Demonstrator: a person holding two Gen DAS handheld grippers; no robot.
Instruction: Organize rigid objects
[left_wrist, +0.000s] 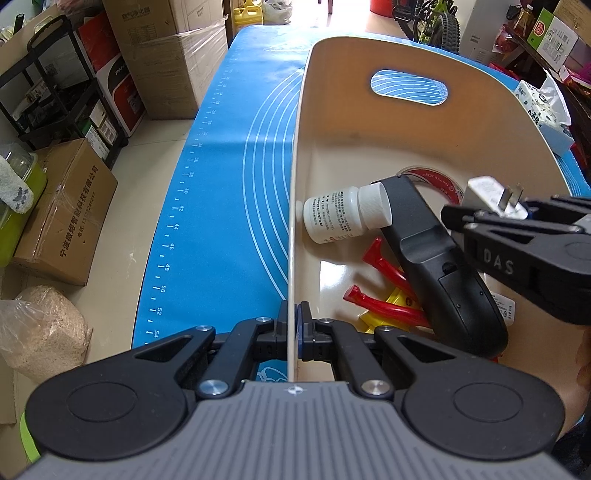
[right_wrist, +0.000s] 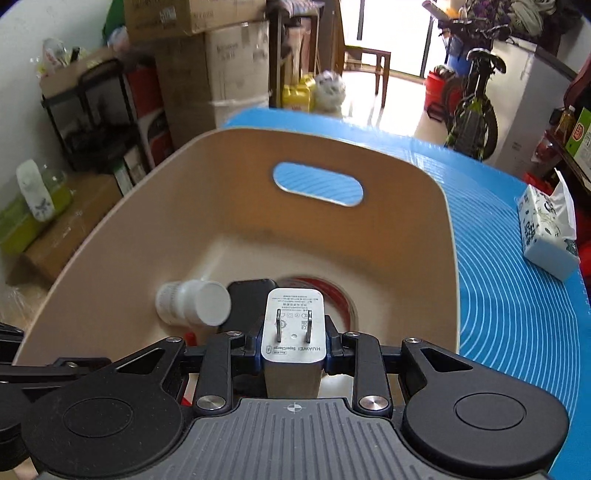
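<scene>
A beige plastic basket (left_wrist: 295, 206) (right_wrist: 452, 258) stands on the blue mat (left_wrist: 229, 184). My left gripper (left_wrist: 294, 326) is shut on the basket's left wall near its front corner. My right gripper (right_wrist: 293, 345) is shut on a white charger plug (right_wrist: 293, 328), held above the basket's inside; it also shows in the left wrist view (left_wrist: 491, 199). In the basket lie a white pill bottle (left_wrist: 343, 214) (right_wrist: 192, 302), a black remote (left_wrist: 443, 266), a roll of red tape (left_wrist: 439, 181) (right_wrist: 340, 299) and red and yellow plastic pieces (left_wrist: 388, 295).
A white tissue pack (right_wrist: 546, 236) (left_wrist: 543, 107) lies on the mat right of the basket. Cardboard boxes (left_wrist: 62, 210), a black rack (left_wrist: 55, 85) and a sack (left_wrist: 40, 332) stand on the floor left of the table. A bicycle (right_wrist: 472, 110) stands beyond the far end.
</scene>
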